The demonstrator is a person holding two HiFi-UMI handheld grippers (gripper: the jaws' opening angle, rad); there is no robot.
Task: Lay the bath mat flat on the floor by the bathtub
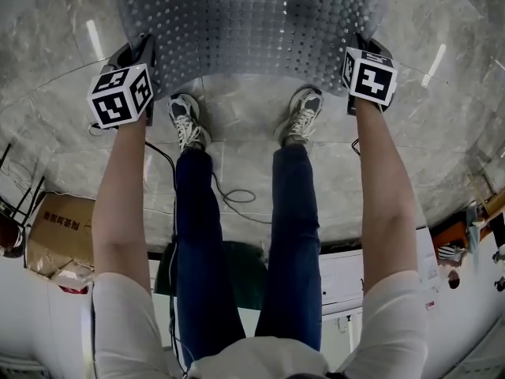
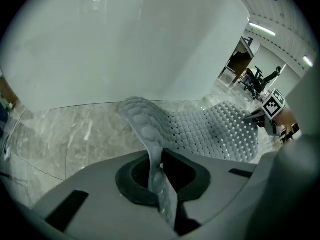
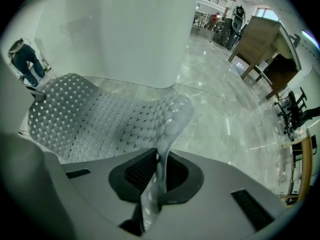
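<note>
A grey rubber bath mat point(image 1: 252, 30) full of small holes hangs stretched between both grippers above the marble floor point(image 1: 252, 125), sagging in its middle. My left gripper point(image 1: 146, 58) is shut on the mat's left edge point(image 2: 159, 176), which runs upright between its jaws. On the opposite side my right gripper point(image 1: 357, 50) is shut on the right edge point(image 3: 160, 176). The white bathtub wall point(image 2: 125, 44) rises just beyond the mat point(image 3: 95, 119). In the left gripper view the right gripper's marker cube point(image 2: 272, 105) shows at the mat's far end.
The person's two feet in sneakers point(image 1: 188, 121) stand on the floor just behind the mat. A black cable point(image 1: 233, 196) loops on the tiles between the legs. A cardboard box point(image 1: 59, 227) sits at the left. Desks and office chairs point(image 3: 280, 84) stand farther off.
</note>
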